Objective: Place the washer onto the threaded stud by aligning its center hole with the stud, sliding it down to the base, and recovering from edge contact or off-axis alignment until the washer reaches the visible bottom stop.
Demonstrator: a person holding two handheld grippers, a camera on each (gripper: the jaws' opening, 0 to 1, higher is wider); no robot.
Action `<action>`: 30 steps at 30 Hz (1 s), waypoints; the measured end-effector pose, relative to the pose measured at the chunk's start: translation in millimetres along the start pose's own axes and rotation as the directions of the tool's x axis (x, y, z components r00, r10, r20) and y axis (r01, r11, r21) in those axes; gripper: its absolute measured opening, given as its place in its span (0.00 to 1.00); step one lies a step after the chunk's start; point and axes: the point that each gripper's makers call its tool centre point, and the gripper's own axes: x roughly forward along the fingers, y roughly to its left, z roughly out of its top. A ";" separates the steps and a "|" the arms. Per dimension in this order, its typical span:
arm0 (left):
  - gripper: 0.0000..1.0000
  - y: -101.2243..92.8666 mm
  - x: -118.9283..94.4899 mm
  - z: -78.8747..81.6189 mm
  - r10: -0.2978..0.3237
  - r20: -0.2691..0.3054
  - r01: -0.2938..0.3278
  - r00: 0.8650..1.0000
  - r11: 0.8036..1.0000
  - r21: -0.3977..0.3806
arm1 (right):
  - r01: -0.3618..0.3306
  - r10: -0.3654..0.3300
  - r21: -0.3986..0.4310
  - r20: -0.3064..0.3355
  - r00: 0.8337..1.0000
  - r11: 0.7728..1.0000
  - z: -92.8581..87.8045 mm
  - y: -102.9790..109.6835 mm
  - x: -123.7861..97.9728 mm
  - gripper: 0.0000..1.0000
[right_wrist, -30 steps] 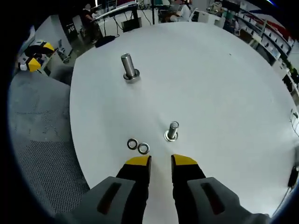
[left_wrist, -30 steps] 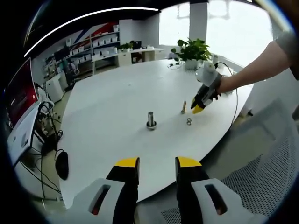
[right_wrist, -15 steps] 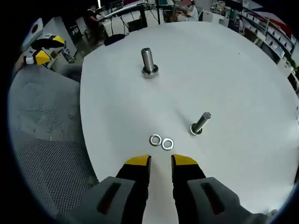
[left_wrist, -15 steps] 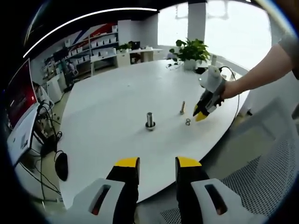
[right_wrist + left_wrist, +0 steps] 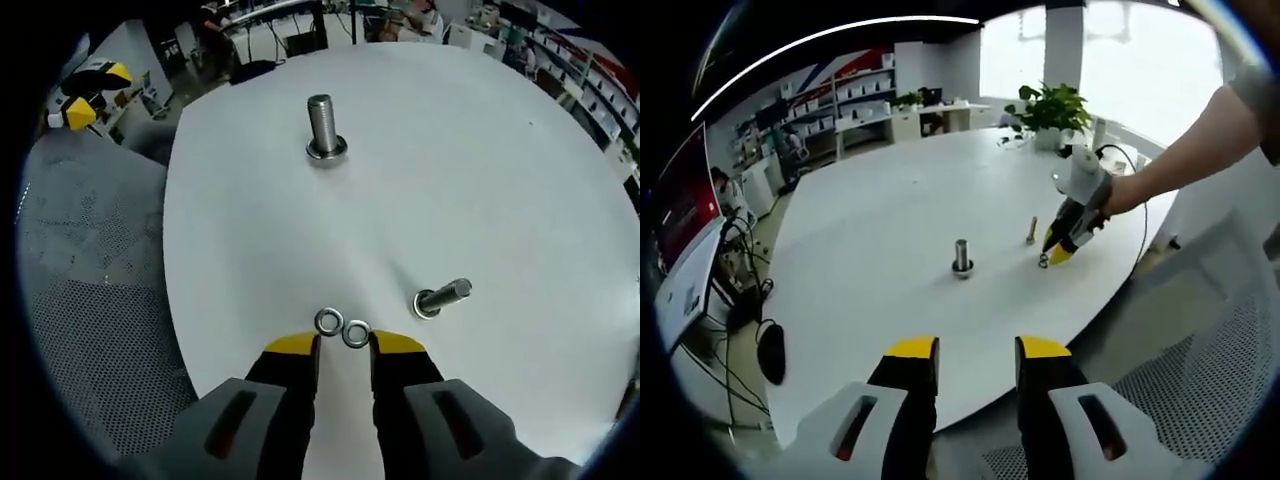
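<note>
Two small steel washers lie side by side on the white round table, just ahead of my right gripper, which is open with nothing between its yellow tips. A thin threaded stud stands just right of the washers, and a thicker stud stands further off. In the left gripper view the right gripper hovers low over the washers, beside the thin stud and right of the thick stud. My left gripper is open, off the table's near edge.
A mesh chair sits below the table edge, also seen as mesh chair. A potted plant stands at the table's far side. A computer mouse and cables lie on a lower desk at left.
My right gripper has come down and closer to the two washers, which now lie right at its tips. The left gripper has stayed put.
</note>
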 end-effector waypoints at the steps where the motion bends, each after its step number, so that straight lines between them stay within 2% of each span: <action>1: 0.29 -0.2 0.2 -0.8 0.001 -0.004 -0.001 1.000 1.000 0.000 | 0.006 -0.006 -0.016 -0.007 1.000 1.000 0.8 -2.4 -0.3 0.22; 4: 0.28 -0.5 0.7 -3.5 0.003 -0.016 -0.003 1.000 1.000 0.005 | 0.009 -0.011 -0.053 -0.025 1.000 0.999 1.4 -6.6 0.2 0.21; 9: 0.29 -0.2 0.8 -5.0 0.007 -0.024 -0.007 1.000 1.000 0.005 | 0.000 -0.004 -0.066 -0.051 0.999 0.998 -4.4 -10.3 2.5 0.21; 14: 0.28 1.5 0.7 -5.5 0.014 -0.025 -0.014 1.000 1.000 0.002 | -0.005 0.003 -0.062 -0.035 0.999 0.998 -1.6 -13.5 3.6 0.18; 19: 0.28 2.5 1.4 -7.1 0.015 -0.034 -0.015 0.999 1.000 -0.003 | 0.012 -0.019 -0.157 -0.045 0.999 0.988 -1.5 -14.8 4.9 0.16; 21: 0.28 2.3 1.8 -7.8 0.014 -0.039 -0.014 0.999 1.000 -0.002 | 0.002 -0.009 -0.144 -0.042 0.999 0.990 -1.5 -14.0 4.7 0.16; 28: 0.28 1.8 2.3 -7.9 0.010 -0.040 -0.010 0.999 1.000 -0.006 | -0.012 0.004 -0.186 -0.045 0.999 0.983 -9.2 -13.3 0.9 0.15; 30: 0.28 1.6 2.5 -8.5 0.010 -0.044 -0.011 0.999 1.000 -0.004 | -0.019 0.006 -0.233 -0.059 0.998 0.972 -14.6 -13.7 -1.6 0.16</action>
